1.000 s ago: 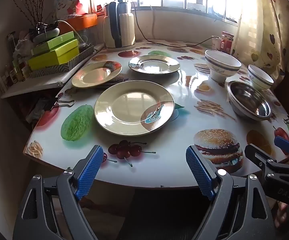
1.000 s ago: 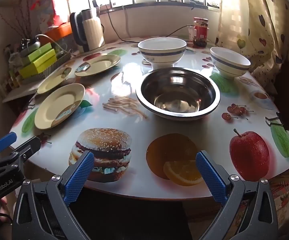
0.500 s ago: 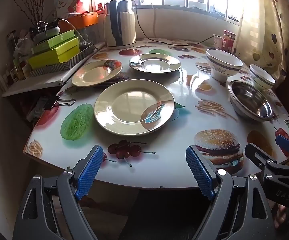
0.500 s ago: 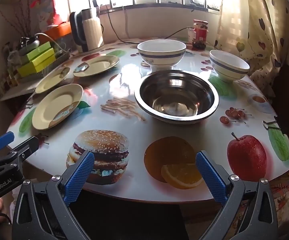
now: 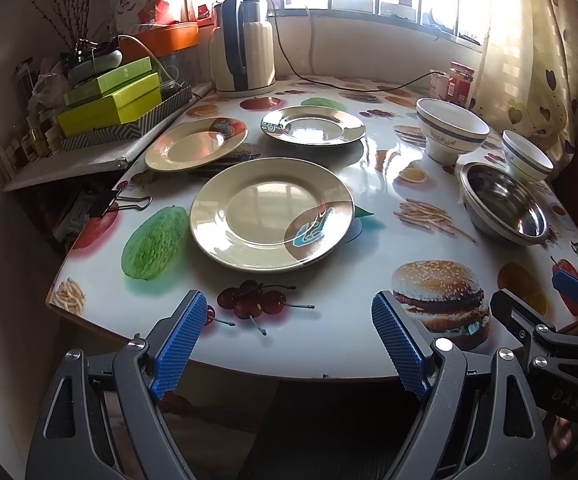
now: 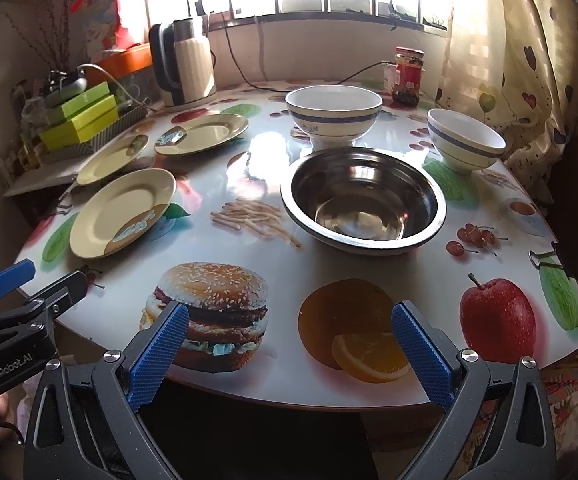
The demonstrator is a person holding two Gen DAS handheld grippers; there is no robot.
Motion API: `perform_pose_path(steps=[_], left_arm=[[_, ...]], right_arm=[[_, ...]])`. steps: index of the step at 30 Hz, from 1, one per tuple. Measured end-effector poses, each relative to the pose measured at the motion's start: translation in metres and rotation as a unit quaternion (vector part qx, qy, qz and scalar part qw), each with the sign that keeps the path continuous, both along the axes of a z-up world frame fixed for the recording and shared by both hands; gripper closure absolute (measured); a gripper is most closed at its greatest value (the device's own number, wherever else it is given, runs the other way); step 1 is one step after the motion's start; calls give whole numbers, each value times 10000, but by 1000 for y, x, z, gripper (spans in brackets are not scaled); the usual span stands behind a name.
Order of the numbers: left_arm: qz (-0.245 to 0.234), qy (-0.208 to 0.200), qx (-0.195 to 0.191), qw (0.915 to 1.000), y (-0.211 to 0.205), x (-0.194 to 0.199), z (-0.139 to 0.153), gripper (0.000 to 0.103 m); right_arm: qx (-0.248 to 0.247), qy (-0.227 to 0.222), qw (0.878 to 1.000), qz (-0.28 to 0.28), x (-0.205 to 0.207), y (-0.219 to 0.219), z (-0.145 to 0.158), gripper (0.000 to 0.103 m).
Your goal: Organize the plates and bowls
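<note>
cream plates (image 5: 271,214), blue-banded white bowls (image 6: 333,114)

Three plates lie on the table: one near (image 5: 271,214), one far left (image 5: 196,143), one far centre (image 5: 313,125). Three bowls stand to the right: one steel bowl (image 6: 363,200) and two white bowls with blue bands, the larger (image 6: 333,115) and the smaller (image 6: 465,140)

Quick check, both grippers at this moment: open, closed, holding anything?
Left gripper: open, holding nothing, at the table's near edge before the nearest plate.
Right gripper: open, holding nothing, short of the steel bowl.
</note>
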State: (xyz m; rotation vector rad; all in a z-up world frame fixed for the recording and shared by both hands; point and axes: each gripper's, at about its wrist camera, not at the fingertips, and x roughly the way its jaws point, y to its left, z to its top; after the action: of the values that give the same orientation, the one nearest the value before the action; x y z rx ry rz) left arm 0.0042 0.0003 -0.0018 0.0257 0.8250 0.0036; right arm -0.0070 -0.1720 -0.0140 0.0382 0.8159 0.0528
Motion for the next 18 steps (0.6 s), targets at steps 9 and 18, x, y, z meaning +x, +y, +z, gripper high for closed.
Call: perform_pose_path(steps=[9,18], left_arm=[[15,39,-30,10000,2,2,0,18],[13,61,-37,10000,2,3,-2,18]], right_arm=[[-18,-15,10000,14,0,2,0,0],[-27,-9,10000,36,0,4,0,0]])
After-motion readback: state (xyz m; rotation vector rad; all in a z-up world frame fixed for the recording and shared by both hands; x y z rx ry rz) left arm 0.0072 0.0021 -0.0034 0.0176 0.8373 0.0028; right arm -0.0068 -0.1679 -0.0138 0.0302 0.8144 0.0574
